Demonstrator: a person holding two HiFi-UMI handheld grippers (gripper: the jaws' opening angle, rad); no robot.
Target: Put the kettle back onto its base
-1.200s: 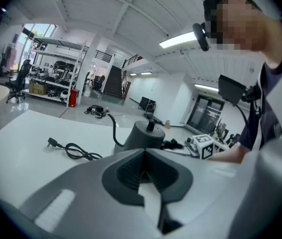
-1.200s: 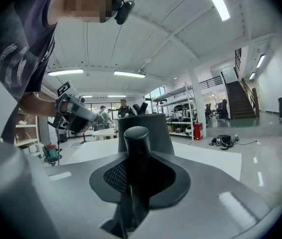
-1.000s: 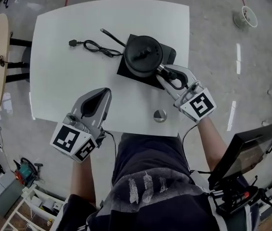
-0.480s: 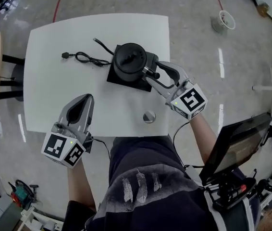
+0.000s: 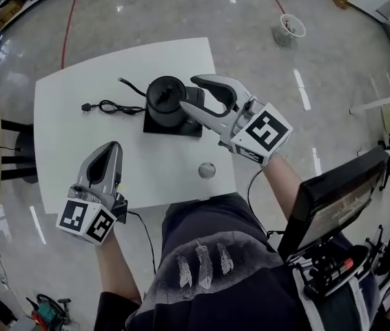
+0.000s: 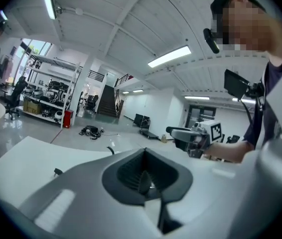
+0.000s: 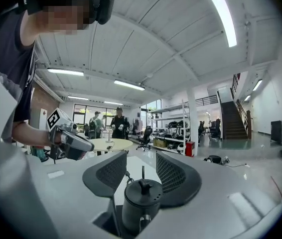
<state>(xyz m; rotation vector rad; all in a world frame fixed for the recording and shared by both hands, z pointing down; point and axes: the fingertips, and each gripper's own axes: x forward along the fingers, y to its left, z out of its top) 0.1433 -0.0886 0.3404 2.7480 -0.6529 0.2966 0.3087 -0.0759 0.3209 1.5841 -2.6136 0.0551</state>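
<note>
Kettle (image 5: pixel 165 95) sits on its base (image 5: pixel 181 128). Right gripper (image 5: pixel 187 92), jaws just opened and empty, should lift clear without nudging it. Left gripper (image 5: pixel 111 154) is closed and empty.

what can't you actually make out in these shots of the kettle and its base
- Handle side of the kettle: head view, the right gripper is in front of it.
- Seat of the kettle on the base: right gripper view, cut off by the gripper's own body.
- Small round thing: head view, too small to identify.

Kettle (image 5: pixel 165 95) on base (image 5: pixel 181 127) on table (image 5: pixel 64 150), cord (image 5: pixel 112 106) to L, disc (image 5: pixel 207 170) nr front edge.
</note>
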